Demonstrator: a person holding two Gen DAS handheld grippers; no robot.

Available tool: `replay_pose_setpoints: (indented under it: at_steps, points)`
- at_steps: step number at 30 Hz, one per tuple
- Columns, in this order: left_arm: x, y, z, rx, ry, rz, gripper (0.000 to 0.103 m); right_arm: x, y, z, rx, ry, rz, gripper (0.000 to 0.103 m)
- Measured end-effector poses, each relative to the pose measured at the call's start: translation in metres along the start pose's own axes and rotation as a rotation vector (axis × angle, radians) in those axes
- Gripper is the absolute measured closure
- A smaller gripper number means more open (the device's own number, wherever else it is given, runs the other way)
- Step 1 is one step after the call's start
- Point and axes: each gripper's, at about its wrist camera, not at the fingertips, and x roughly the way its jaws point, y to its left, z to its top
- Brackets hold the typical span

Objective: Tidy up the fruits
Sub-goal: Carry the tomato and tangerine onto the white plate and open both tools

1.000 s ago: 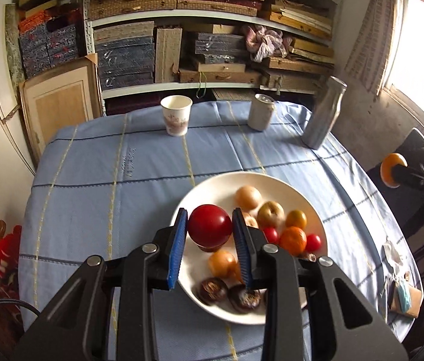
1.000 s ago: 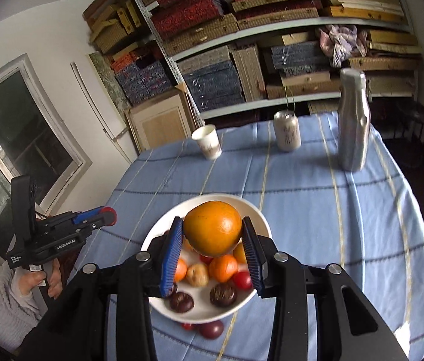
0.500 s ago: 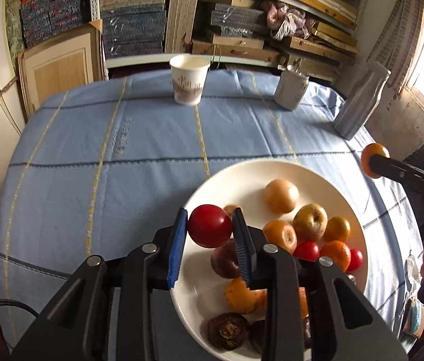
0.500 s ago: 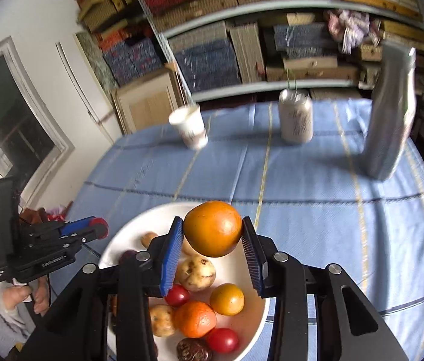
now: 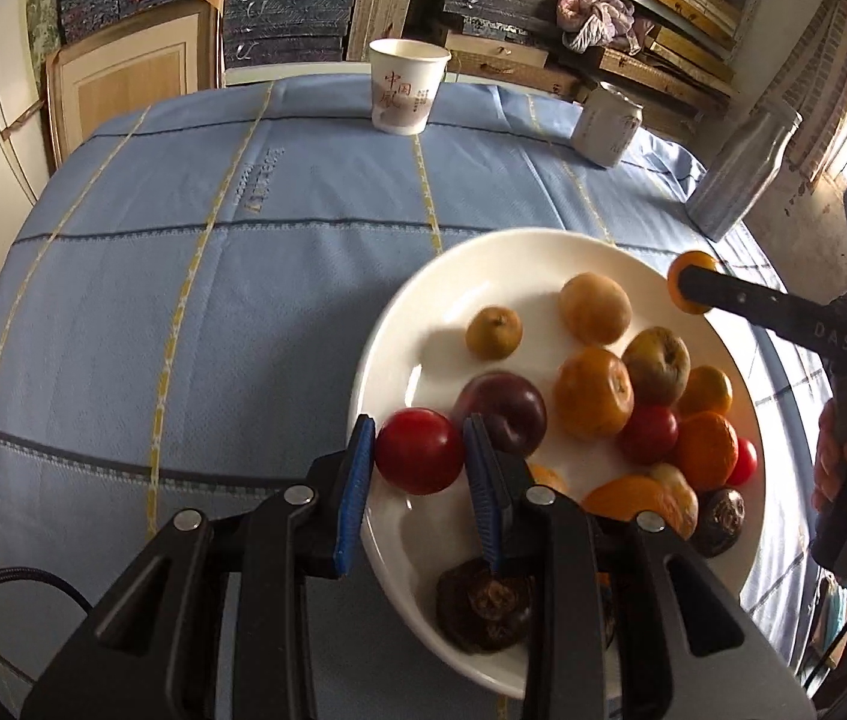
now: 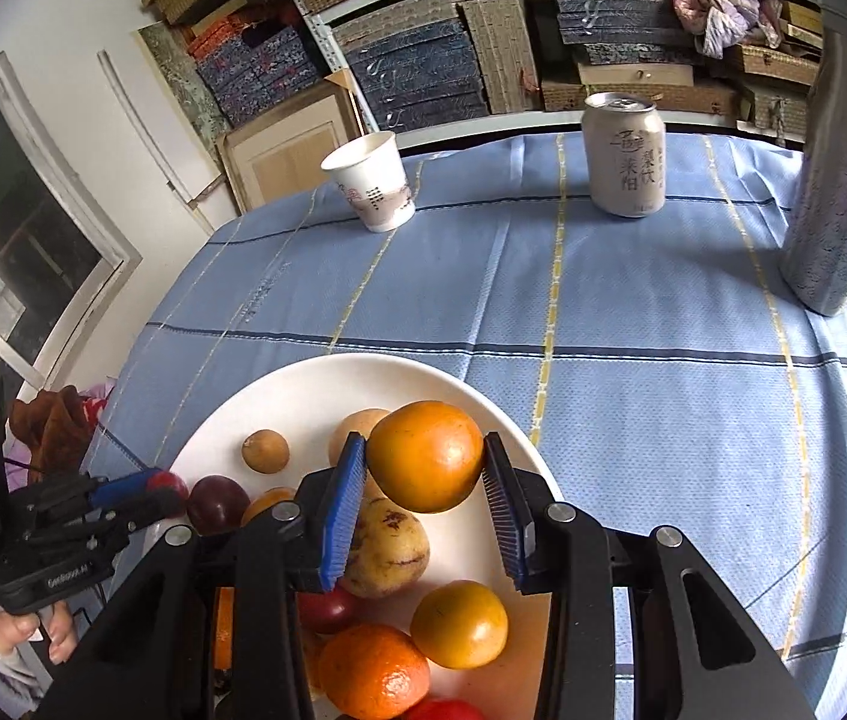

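Observation:
A white plate (image 5: pixel 423 324) of mixed fruit lies on the blue tablecloth; it also shows in the right wrist view (image 6: pixel 303 390). My left gripper (image 5: pixel 419 453) is shut on a red apple (image 5: pixel 419 450), held over the plate's left rim beside a dark plum (image 5: pixel 507 411). My right gripper (image 6: pixel 426 459) is shut on a large orange (image 6: pixel 426 456), held above the plate's far right part, over a spotted pear (image 6: pixel 384 546). Oranges, small red fruits and dark fruits lie in the plate.
A paper cup (image 5: pixel 405 87), a drink can (image 5: pixel 606 126) and a metal bottle (image 5: pixel 741 174) stand along the table's far side; the bottle (image 6: pixel 837 180) is tall at the right. Shelves of boxes are behind. The table edge drops off left.
Both grippers moved forward and lower toward the plate with their fruit. The left one shifted to the plate's left rim; the right one came nearer the far table.

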Motion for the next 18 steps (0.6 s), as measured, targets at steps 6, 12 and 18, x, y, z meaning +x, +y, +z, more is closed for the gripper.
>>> replay_pose_setpoints:
  at_steps: [6, 12, 18]
  points:
    - [0.006, -0.009, -0.01, 0.015, 0.01, 0.017, 0.073, 0.009, -0.009, -0.008, 0.035, 0.032, -0.009, 0.063]
    - [0.005, -0.01, -0.01, -0.006, 0.0, 0.015, 0.067, 0.017, -0.012, -0.008, 0.062, 0.043, 0.005, 0.061]
    - [0.002, -0.011, -0.006, -0.022, -0.005, 0.004, 0.052, 0.015, -0.007, -0.003, 0.041, 0.037, 0.008, 0.061]
